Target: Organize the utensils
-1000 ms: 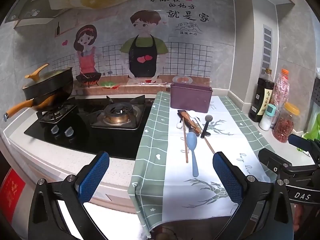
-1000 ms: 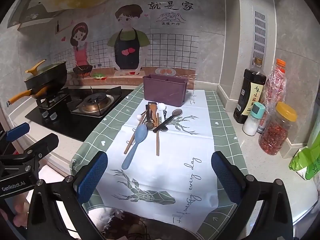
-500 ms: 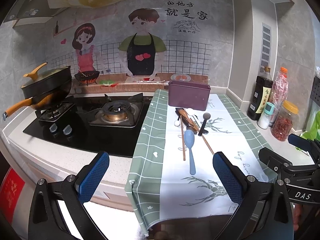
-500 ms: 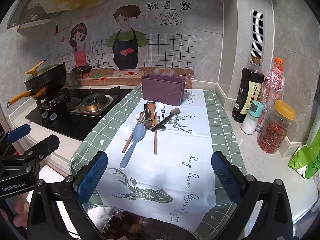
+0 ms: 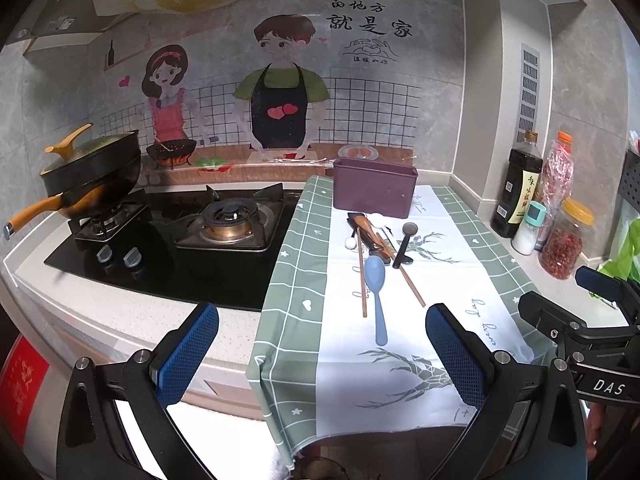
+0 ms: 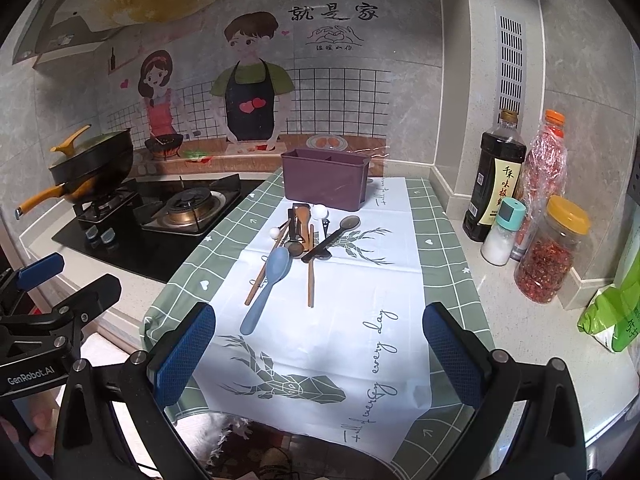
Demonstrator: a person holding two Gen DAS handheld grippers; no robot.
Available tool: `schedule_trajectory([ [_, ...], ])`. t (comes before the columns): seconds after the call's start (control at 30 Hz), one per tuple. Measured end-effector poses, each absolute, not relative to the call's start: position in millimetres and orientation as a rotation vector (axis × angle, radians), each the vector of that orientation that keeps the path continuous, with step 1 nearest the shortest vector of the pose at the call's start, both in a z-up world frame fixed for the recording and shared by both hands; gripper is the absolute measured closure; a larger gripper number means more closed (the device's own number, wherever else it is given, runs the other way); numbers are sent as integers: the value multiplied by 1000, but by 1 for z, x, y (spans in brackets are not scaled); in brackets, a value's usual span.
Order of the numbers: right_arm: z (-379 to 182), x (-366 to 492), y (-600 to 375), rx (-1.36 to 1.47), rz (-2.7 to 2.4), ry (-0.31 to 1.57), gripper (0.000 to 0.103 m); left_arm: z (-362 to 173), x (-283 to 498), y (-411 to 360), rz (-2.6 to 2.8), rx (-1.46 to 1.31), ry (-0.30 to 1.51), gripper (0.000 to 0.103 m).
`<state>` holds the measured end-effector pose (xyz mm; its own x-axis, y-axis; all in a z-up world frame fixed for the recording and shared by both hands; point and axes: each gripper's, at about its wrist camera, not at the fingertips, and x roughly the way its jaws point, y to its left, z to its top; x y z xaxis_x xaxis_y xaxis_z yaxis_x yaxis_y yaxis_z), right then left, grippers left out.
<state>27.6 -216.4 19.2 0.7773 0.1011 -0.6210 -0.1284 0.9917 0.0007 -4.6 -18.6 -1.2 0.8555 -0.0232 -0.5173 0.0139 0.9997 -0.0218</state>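
Note:
A pile of utensils lies on the green and white cloth: a blue spoon, wooden chopsticks, a dark spoon, a wooden spoon and white-tipped pieces. The blue spoon also shows in the left wrist view. A purple utensil box stands behind the pile, also in the left wrist view. My left gripper is open and empty at the counter's front edge. My right gripper is open and empty above the cloth's near end.
A gas stove with a black pan is at the left. A soy sauce bottle, a salt shaker, a chili jar and a green bag stand along the right wall.
Both grippers have drawn back a little and shifted slightly; the utensils and box appear a bit farther. Nothing was picked up.

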Motion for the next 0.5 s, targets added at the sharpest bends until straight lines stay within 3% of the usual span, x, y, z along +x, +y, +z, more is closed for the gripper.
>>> schedule_trajectory([
  [0.5, 18, 18, -219, -35, 118, 671, 0, -5, -13, -37, -29, -9, 547, 0],
])
